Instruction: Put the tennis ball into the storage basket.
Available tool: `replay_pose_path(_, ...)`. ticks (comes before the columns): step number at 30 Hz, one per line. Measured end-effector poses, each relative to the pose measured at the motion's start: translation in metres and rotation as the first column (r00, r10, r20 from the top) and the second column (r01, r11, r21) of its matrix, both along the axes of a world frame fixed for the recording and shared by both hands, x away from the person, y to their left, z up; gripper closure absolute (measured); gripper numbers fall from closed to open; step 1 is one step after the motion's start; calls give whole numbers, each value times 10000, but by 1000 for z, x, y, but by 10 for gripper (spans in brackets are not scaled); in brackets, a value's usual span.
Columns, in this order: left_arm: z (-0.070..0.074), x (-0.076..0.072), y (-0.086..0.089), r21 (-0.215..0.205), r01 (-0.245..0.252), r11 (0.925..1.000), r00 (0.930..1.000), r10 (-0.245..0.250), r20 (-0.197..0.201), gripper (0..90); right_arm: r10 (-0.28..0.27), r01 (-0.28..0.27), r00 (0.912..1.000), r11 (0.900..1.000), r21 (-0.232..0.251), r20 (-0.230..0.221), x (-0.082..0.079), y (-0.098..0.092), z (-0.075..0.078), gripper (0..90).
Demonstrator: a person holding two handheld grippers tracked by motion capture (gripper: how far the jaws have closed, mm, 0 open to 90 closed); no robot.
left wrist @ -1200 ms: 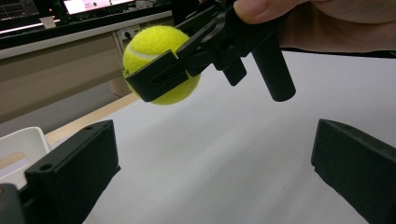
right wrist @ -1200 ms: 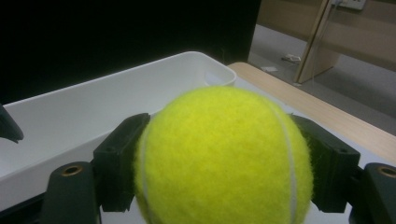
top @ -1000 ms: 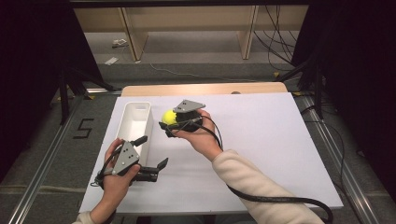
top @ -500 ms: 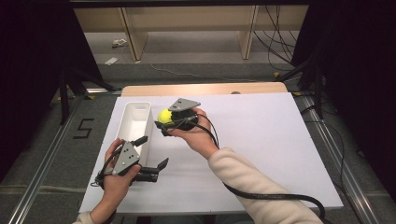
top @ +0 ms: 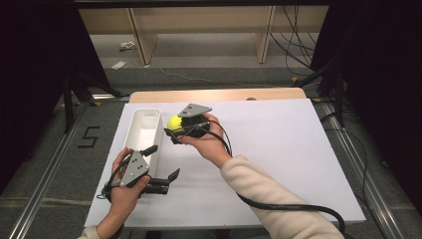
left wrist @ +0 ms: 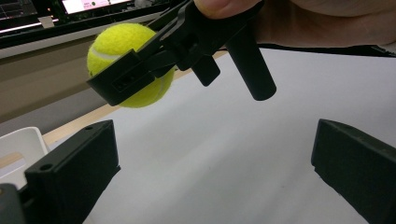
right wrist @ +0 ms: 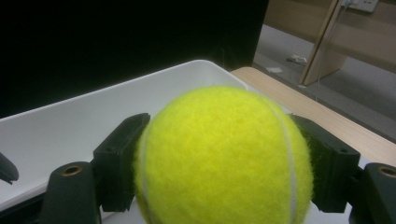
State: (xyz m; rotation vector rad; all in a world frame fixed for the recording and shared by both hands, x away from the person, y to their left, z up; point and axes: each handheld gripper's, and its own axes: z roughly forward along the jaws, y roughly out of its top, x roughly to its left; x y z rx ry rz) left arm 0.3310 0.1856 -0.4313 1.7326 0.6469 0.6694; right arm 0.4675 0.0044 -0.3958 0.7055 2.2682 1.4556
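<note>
A yellow tennis ball is held above the table, just right of a long white bin, with my right gripper shut on it. In the right gripper view the ball sits squeezed between both black jaws, with the bin's inner wall right behind it. My left gripper rests low at the bin's near end, jaws wide apart and holding nothing. In the left gripper view its own jaws frame bare white table, and the ball hangs ahead in the other gripper.
A white sheet covers the table, with a wooden strip along its far edge. Wooden shelf legs and cables stand on the floor beyond. A black cable trails from the right gripper past the sleeve.
My right gripper has carried the ball a little to the left, closer to the bin. The left gripper has stayed put.
</note>
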Motion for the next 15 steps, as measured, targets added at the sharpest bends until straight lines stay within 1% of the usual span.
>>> replay_pose_path(2,0,0,0,-10,-4,10000,10000,4,-8,3,27,-27,10000,10000,-23,-33,0,1,1,261)
replay_pose_path(3,0,0,0,-7,-6,10000,10000,6,-10,3,35,-34,10000,9999,-97,32,1,4,1,261)
replay_pose_path(10,0,0,0,-4,9,10000,10000,-9,6,3,187,-187,9998,9998,-110,33,3,13,4,261)
replay_pose_path(15,0,0,0,-18,6,10000,10000,-6,-18,3,146,-147,9999,9997,-169,-40,6,14,3,261)
